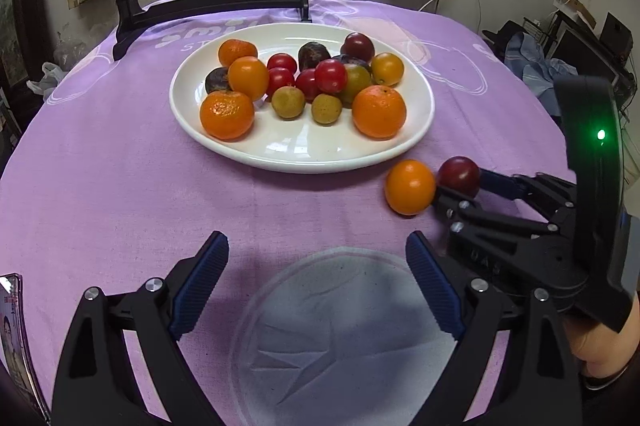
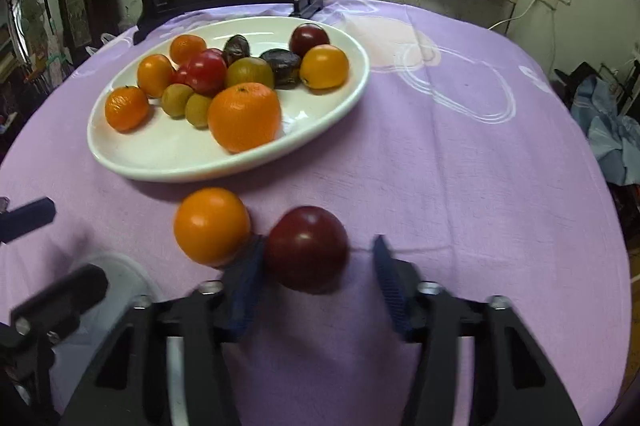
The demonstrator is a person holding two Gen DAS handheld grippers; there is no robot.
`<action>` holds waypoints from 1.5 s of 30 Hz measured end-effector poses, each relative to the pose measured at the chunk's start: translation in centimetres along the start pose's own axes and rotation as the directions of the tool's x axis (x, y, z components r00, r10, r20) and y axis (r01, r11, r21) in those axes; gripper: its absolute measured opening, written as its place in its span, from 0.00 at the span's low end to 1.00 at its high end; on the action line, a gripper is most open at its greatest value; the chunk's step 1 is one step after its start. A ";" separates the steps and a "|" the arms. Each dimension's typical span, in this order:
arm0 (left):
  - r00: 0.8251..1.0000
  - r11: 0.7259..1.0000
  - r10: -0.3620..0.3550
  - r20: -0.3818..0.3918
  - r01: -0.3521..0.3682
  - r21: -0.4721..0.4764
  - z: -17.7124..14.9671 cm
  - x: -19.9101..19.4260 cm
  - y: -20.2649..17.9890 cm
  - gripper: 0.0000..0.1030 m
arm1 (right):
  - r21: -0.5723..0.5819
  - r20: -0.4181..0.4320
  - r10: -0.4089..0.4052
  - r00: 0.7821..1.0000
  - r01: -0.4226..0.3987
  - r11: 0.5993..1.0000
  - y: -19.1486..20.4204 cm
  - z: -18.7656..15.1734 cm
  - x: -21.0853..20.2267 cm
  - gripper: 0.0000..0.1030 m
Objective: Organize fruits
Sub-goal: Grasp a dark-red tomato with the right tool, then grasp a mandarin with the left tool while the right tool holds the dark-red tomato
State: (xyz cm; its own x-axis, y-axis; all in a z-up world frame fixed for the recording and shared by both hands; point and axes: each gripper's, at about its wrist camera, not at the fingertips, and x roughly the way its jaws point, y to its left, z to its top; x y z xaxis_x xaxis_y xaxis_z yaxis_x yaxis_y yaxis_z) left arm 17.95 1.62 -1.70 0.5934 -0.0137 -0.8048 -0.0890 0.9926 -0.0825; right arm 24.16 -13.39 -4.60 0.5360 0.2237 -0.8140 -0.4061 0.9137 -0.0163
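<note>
Near edge of table [image 1: 100, 185], lilac cloth: left gripper [image 1: 316, 286] hangs over a pale printed disc on the cloth, fingers [image 1: 200, 286] wide apart, nothing between them.

Just beyond, toward the right side: right gripper [image 2: 316, 286] straddles a dark red fruit [image 2: 307, 250] lying on the cloth. Its left finger [image 2: 244, 286] touches the fruit; the right one stands clear, with cloth showing in the gap. Not clamped yet. Frame is blurred, so contact is hard to read finely.

An orange fruit [image 2: 211, 224] lies beside the red one, on the outer side of that left finger, close to the near rim of the white plate [image 2: 160, 161].

Plate sits mid-table, holding a mixed heap: oranges, red tomatoes, small greenish fruits, dark ones.

Far edge: a black framed stand [image 1: 208, 1].

Judgement: most fruit is gathered on the plate; the two loose pieces remain, if the plate is the goal.
</note>
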 end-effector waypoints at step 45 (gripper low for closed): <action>0.998 0.989 -0.056 -0.002 0.056 0.137 1.1 1.5 -5.4 0.36 | 0.127 0.142 0.033 0.989 -0.052 0.991 -5.3 -4.2 -7.3 0.38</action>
State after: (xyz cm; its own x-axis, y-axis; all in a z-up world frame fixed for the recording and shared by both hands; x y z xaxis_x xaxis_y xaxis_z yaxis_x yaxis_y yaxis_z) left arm 20.19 -3.64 -1.87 0.5958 -0.0699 -0.8001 0.0549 0.9974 -0.0463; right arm 19.28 -21.34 -0.97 0.6220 0.2999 -0.7233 -0.3359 0.9366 0.0996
